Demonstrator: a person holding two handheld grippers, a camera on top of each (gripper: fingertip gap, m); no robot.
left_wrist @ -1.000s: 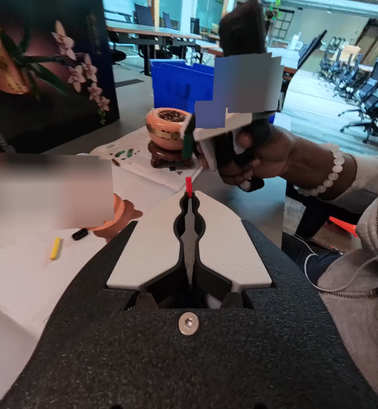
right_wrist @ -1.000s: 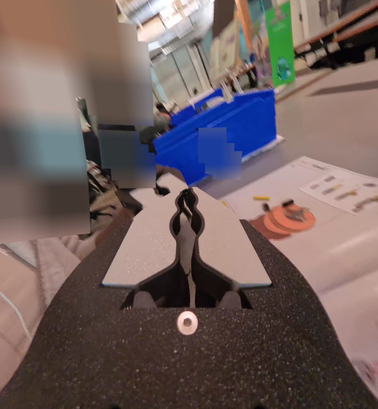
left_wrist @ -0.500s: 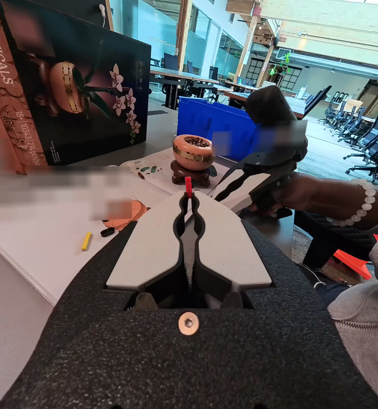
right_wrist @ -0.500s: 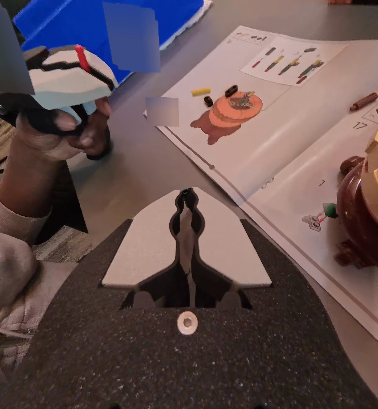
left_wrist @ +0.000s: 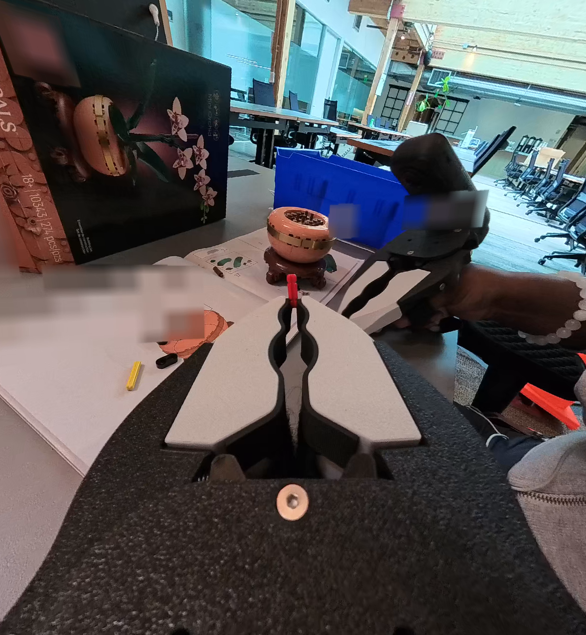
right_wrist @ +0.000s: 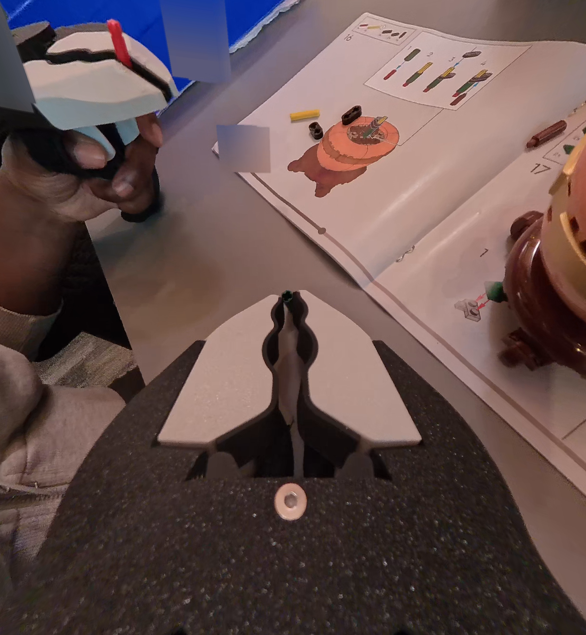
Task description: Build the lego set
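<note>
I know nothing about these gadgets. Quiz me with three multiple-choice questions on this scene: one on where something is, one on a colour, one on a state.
1. Where does the yellow stick lie?
A. on the open booklet
B. in the blue bin
C. inside the pot

2. What colour is the peg in the left hand-held gripper?
A. white
B. red
C. blue

3. How is the right hand-held gripper?
A. wide open and empty
B. lying on the floor
C. shut on a dark green piece

Answers: 1 A, it rests on the page beside two small black pieces. 2 B, it sticks out red from the tips. 3 C, the piece's end shows between the closed tips.
</note>
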